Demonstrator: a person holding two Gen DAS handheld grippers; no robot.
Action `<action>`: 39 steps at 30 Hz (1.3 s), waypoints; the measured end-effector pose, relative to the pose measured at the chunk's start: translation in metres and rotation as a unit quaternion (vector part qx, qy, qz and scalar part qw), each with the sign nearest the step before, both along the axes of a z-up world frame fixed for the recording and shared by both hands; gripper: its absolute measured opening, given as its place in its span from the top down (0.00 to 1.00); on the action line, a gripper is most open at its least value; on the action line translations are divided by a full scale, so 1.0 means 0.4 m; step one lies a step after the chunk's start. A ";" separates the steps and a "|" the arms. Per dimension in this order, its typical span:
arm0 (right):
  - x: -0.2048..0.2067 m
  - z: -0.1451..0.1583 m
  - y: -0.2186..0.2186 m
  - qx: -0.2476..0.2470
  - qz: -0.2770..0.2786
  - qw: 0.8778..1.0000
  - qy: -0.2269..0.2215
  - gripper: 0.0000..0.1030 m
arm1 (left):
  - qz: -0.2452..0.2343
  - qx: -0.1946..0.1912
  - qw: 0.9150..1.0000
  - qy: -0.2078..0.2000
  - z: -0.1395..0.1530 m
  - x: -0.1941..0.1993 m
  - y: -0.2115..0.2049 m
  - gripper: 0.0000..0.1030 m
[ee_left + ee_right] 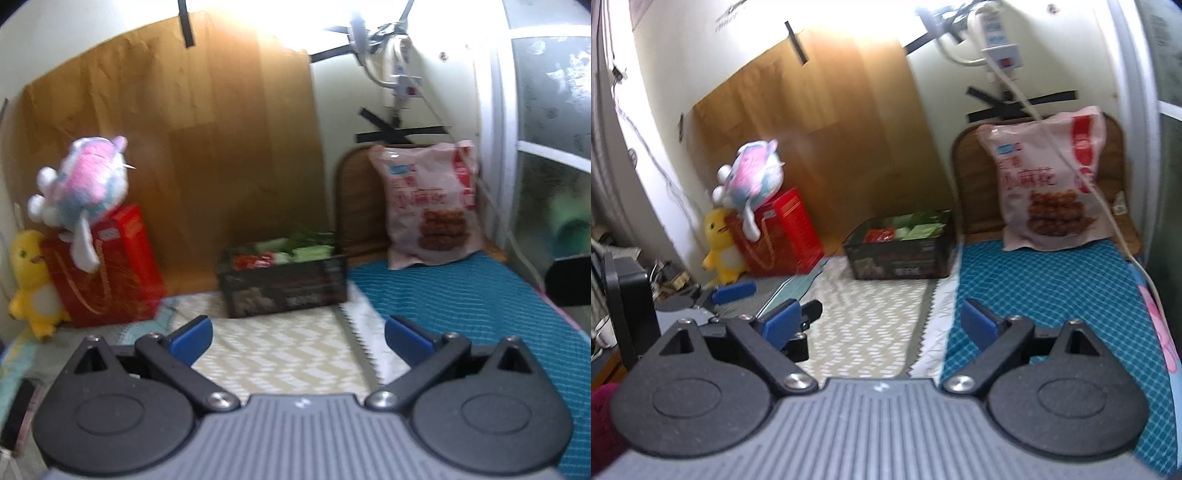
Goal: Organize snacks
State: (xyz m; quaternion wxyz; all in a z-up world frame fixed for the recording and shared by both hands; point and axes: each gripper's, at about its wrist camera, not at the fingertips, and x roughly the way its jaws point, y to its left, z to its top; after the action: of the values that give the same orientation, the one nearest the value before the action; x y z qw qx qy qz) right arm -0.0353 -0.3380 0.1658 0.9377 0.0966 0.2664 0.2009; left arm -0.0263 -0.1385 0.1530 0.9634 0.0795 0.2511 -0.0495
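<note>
big pink snack bag (pixel 1049 181) with fried-snack picture, upright against wall, far ahead right of jaws. black crate (pixel 901 254) of red and green packets straight ahead. left gripper (pixel 297 338) and right gripper (pixel 882 319) both wide open, empty.

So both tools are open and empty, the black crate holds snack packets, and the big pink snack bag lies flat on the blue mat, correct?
One thing is off: the big pink snack bag is not lying flat. It stands upright at the far end of the blue mat, leaning against the wooden board behind it, as the right wrist view shows. The rest holds: left tool and right tool open and empty, packets in the black crate.
</note>
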 end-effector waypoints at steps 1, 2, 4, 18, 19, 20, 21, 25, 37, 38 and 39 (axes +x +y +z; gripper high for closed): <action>0.011 0.010 0.012 -0.005 0.004 1.000 0.006 0.08 | 0.007 0.006 1.000 -0.001 0.009 0.002 0.009 0.00; 0.021 0.016 0.017 -0.010 0.006 1.000 0.012 0.08 | 0.013 0.009 1.000 -0.001 0.019 0.005 0.020 0.00; 0.044 0.027 0.029 -0.018 0.006 1.000 0.025 0.08 | 0.024 0.008 1.000 0.004 0.036 0.013 0.044 0.00; 0.103 0.087 0.076 -0.030 0.018 0.999 0.036 0.08 | 0.085 0.003 0.991 0.102 0.075 0.051 0.202 0.00; 0.103 0.086 0.082 -0.032 0.021 0.999 0.037 0.08 | 0.086 0.004 0.992 0.096 0.078 0.046 0.206 0.00; 0.105 0.086 0.087 -0.034 0.024 0.998 0.038 0.08 | 0.087 0.002 0.992 0.093 0.081 0.046 0.209 0.00; 0.107 0.086 0.093 -0.035 0.027 0.998 0.039 0.08 | 0.089 -0.001 0.992 0.092 0.083 0.046 0.211 0.00; 0.109 0.086 0.111 -0.038 0.039 0.998 0.037 0.08 | 0.087 -0.015 0.991 0.098 0.089 0.053 0.221 0.00; 0.121 0.086 0.130 -0.041 0.053 0.997 0.037 0.08 | 0.096 -0.021 0.988 0.119 0.086 0.070 0.226 0.00; 0.121 0.084 0.130 -0.040 0.054 0.997 0.037 0.08 | 0.097 -0.020 0.988 0.118 0.086 0.070 0.226 0.00; 0.123 0.083 0.130 -0.040 0.054 0.997 0.037 0.08 | 0.097 -0.019 0.988 0.117 0.087 0.070 0.225 0.00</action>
State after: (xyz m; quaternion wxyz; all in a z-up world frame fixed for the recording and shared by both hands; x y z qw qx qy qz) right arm 0.0138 -0.2861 0.1992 0.9183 0.0520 0.3131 0.2365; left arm 0.0017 -0.0484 0.1876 0.9289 0.0297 0.3679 0.0307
